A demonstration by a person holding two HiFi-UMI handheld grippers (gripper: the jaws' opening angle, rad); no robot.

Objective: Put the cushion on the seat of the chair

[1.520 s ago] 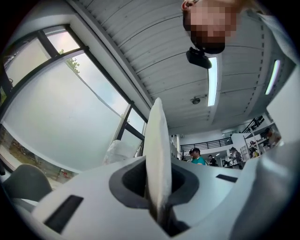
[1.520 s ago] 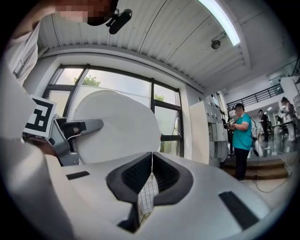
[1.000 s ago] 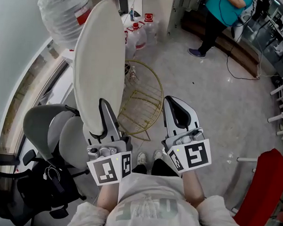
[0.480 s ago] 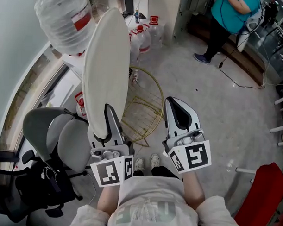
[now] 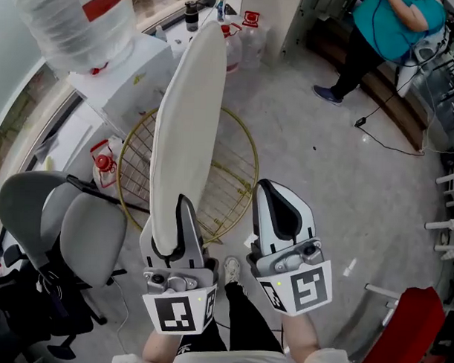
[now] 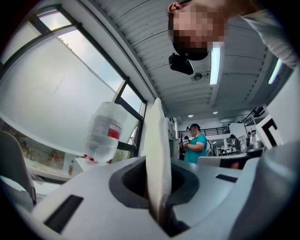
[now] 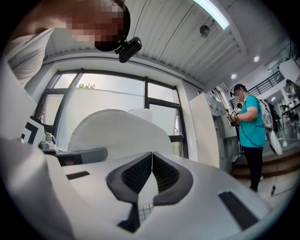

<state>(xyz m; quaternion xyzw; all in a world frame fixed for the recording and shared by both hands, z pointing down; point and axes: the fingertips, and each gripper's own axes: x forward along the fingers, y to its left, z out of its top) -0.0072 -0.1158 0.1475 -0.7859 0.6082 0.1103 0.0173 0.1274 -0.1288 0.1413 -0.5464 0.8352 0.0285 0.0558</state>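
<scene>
A round cream cushion (image 5: 183, 131) stands on edge, and my left gripper (image 5: 173, 220) is shut on its lower rim. In the left gripper view the cushion (image 6: 157, 154) rises thin and upright from between the jaws. Below and behind it on the floor is a gold wire chair (image 5: 229, 164) with a round frame; the cushion hides the frame's middle. My right gripper (image 5: 278, 195) hangs to the right of the cushion, shut, with nothing in it. In the right gripper view its pads (image 7: 143, 173) meet, and the cushion's face (image 7: 117, 133) fills the left background.
A grey office chair (image 5: 69, 227) stands at the left. A water dispenser with a big bottle (image 5: 73, 19) and spare bottles (image 5: 251, 33) are behind the wire chair. A person in a teal top (image 5: 396, 27) stands at the top right. A red chair (image 5: 404, 332) is at the bottom right.
Both grippers have come down and forward. The cushion now hangs over the gold wire chair, tilted more to the right, and more of the chair's frame shows around it.
</scene>
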